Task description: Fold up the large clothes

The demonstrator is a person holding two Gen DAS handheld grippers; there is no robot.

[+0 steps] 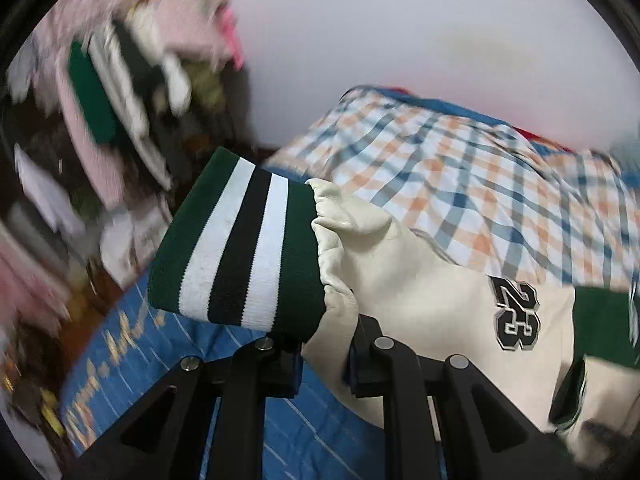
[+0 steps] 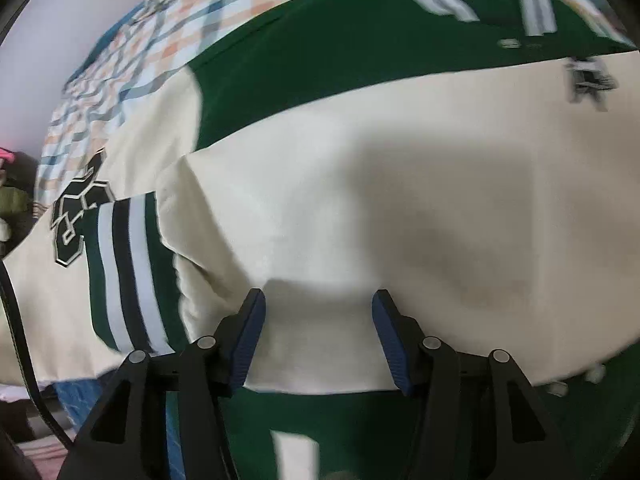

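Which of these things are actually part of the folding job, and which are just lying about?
Part of the job:
- green and cream varsity jacket with a 23 patch
- its striped knit cuff, clamped in the left gripper
- right gripper, open over the cream sleeve

Just lying about:
- orange and blue checked blanket
- blue lined bedsheet
- blurred pile of clothes

In my left wrist view, the left gripper sits at the bottom centre, and the jacket's cuff rises just above it, with the sleeve running from the cuff toward the lower right. The number patch lies on that sleeve at right. Behind the sleeve, the checked sheet fills the middle right, and a quilt lies under the cuff at lower left. In my right wrist view, the right gripper stands at bottom centre over a sleeve folded across the jacket body, which spans the upper frame.
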